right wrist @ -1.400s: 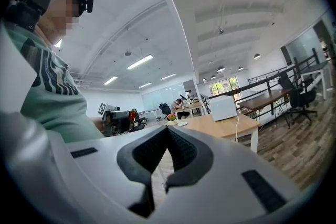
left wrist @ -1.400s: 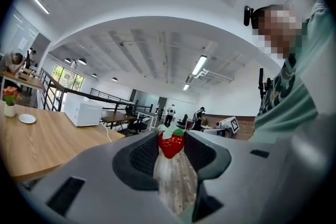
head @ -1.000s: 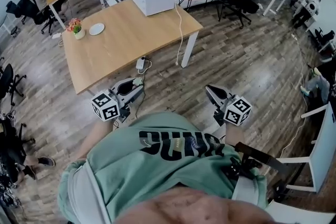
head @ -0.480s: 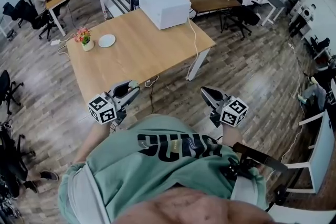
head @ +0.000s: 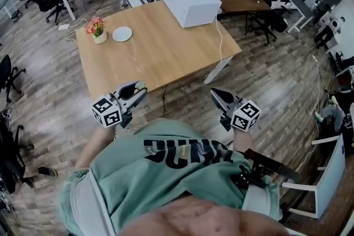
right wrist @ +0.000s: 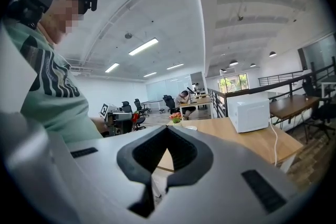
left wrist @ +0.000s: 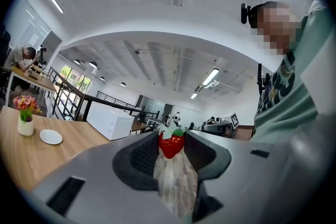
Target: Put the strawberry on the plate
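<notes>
My L gripper (head: pixel 138 88) has its jaws clamped on the small red strawberry w/ green leaves (left wrist: pixel 171 145), by the light wooden desk's (head: pixel 166 55) near edge. R gripper (head: pixel 215 93): jaws together, empty. The small round white plate (head: pixel 122 34) sits far left on the desk, just beside a white flower pot (head: pixel 99 36).

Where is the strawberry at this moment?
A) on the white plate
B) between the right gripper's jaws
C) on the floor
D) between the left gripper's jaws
D: the strawberry is clamped between the left gripper pads; the plate lies away on the table.
</notes>
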### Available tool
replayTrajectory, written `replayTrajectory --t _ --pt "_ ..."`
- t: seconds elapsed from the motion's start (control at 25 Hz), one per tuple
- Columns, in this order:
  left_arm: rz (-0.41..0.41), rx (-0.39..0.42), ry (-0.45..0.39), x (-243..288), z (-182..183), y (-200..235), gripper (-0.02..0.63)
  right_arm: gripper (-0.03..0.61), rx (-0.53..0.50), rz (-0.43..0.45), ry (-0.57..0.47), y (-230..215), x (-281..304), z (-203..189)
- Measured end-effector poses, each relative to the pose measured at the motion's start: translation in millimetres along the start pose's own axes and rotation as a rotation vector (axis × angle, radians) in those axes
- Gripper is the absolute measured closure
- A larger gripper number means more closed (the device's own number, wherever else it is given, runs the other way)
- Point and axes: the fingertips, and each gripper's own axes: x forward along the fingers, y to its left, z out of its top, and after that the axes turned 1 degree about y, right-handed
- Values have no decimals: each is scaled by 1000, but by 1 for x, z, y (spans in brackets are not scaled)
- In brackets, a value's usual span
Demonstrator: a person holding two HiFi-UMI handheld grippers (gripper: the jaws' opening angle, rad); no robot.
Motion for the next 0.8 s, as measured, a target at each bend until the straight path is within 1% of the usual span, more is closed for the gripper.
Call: replayTrajectory --t 0.12,0.24,0.4,0.56,0.68,0.8 --pt "21 0 12 25 -5 4 460 571 22 24 -3 -32 0 -4" --pt "61 20 8 59 -3 8 460 571 22 72 -11 -73 -2 -3" --pt "116 10 -33 116 9 2 460 571 -5 141 -23 -134 -12 12" --pt "175 34 -38 173 16 -8 460 571 -8 189 -47 -203 -30 30" --pt "219 33 -25 202 11 -15 460 571 5 228 -54 -237 -40 29" --pt "262 25 -2 224 7 -15 460 571 22 275 -56 -264 -37 23"
